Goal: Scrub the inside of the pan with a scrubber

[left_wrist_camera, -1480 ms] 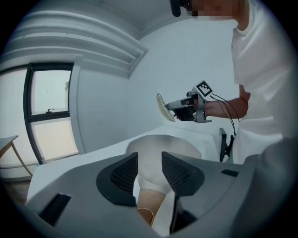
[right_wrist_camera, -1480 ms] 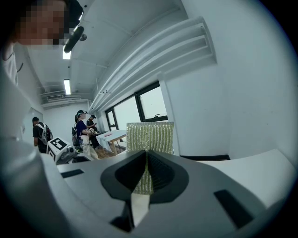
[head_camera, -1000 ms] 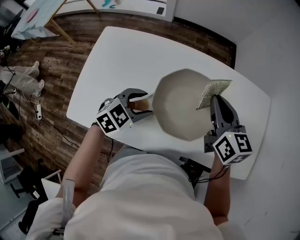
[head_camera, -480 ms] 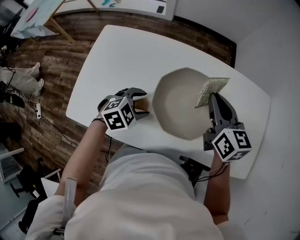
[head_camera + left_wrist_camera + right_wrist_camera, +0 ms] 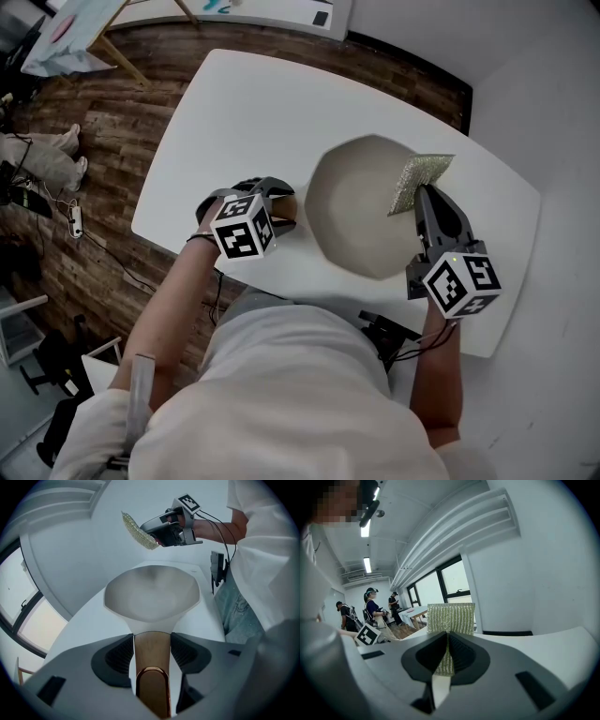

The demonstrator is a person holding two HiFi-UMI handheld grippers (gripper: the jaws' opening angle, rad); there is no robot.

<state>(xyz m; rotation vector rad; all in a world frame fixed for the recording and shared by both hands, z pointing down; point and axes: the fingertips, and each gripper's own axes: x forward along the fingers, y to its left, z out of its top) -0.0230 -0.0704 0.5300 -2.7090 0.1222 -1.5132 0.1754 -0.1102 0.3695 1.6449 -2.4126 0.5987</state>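
Wooden handle (image 5: 151,653) of the pan (image 5: 361,206) sits clamped in the left tool (image 5: 279,208); the right tool (image 5: 424,195) pinches the scrubber (image 5: 419,178) above the pan's rim opposite the handle (clear of it). Hard off-centre pressure could tip the pan on the counter (image 5: 234,112) or drag the scrubber loose.

The head view is bright, evenly lit and sharp throughout. The white table (image 5: 234,112) is nearly blown out, and the pan (image 5: 356,206) casts only a faint, soft shadow at its near rim. Both gripper views are fisheye — black corners, with straight lines bowed toward the edges. In the left gripper view the handle (image 5: 151,653) goes soft close to the lens, with a glint on its copper end. In the right gripper view the ceiling lamps (image 5: 364,529) glare, the windows (image 5: 452,585) are washed out, and the scrubber (image 5: 450,618) blurs near the lens.
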